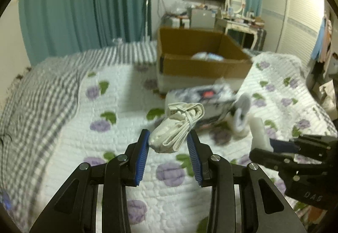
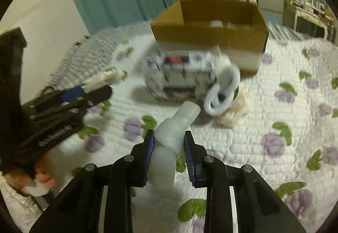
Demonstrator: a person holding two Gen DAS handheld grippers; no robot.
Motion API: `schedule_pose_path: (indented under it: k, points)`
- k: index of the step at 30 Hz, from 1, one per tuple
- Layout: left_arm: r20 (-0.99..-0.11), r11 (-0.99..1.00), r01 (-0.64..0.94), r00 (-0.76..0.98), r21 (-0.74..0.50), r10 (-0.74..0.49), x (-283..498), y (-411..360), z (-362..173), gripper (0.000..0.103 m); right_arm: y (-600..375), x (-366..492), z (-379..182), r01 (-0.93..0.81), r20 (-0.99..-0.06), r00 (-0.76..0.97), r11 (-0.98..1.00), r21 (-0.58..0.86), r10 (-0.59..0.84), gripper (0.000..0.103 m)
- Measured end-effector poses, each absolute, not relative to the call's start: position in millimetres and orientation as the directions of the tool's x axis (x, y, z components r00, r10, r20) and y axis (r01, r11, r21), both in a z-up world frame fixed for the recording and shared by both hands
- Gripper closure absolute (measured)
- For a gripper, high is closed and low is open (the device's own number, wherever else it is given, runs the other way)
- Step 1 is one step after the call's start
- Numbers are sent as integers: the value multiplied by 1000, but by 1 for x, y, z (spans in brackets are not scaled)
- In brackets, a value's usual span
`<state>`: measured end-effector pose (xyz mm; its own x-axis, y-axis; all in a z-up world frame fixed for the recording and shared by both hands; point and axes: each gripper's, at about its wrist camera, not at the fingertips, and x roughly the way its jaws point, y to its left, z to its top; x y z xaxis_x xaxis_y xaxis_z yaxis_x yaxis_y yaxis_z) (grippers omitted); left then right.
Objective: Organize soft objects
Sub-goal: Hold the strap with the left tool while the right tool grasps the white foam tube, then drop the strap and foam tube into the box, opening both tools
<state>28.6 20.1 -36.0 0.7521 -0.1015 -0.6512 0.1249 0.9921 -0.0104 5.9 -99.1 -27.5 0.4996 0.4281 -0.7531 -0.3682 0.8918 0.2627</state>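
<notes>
My left gripper (image 1: 168,135) is shut on a rolled grey-white cloth bundle (image 1: 178,127), held above the quilt. My right gripper (image 2: 168,138) is shut on a rolled white sock bundle (image 2: 173,133). It also shows at the right of the left wrist view (image 1: 258,130). An open cardboard box (image 1: 200,53) stands on the bed beyond, with pale soft items inside. A white sock loop (image 2: 221,93) and a cream cloth (image 2: 234,110) lie on the quilt in front of the box. The left gripper shows at the left of the right wrist view (image 2: 99,87), holding its bundle.
A patterned packet with a red label (image 2: 181,72) lies before the box. The floral quilt (image 1: 105,123) covers the bed, with a grey checked sheet (image 1: 42,89) at left. Teal curtains, a dressing table and a wardrobe stand behind.
</notes>
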Motion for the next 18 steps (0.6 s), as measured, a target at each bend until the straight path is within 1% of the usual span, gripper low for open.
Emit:
schedule_pose_path:
  k: [4, 8, 11, 13, 15, 18]
  points:
    - [-626, 987, 158, 770, -1, -124, 39, 4, -10, 67, -111, 5, 12, -391, -697, 570, 890, 234, 434, 76]
    - [-616, 979, 201, 769, -23, -173, 65, -10, 16, 67, -130, 26, 53, -382, -641, 649, 904, 192, 410, 76]
    - [-592, 977, 214, 789, 15, -163, 94, -21, 35, 67, -139, 52, 75, -383, -616, 683, 911, 154, 392, 76]
    - [-584, 976, 210, 799, 47, -144, 119, -28, 41, 67, -143, 73, 86, -379, -605, 702, 916, 129, 376, 76]
    - [-580, 973, 228, 798, 43, -161, 146, -32, 42, 67, -147, 99, 95, -372, -592, 720, 922, 110, 361, 76]
    - [-593, 968, 245, 788, 58, -164, 190, -39, 31, 66, -153, 137, 97, -364, -579, 729, 923, 123, 365, 75]
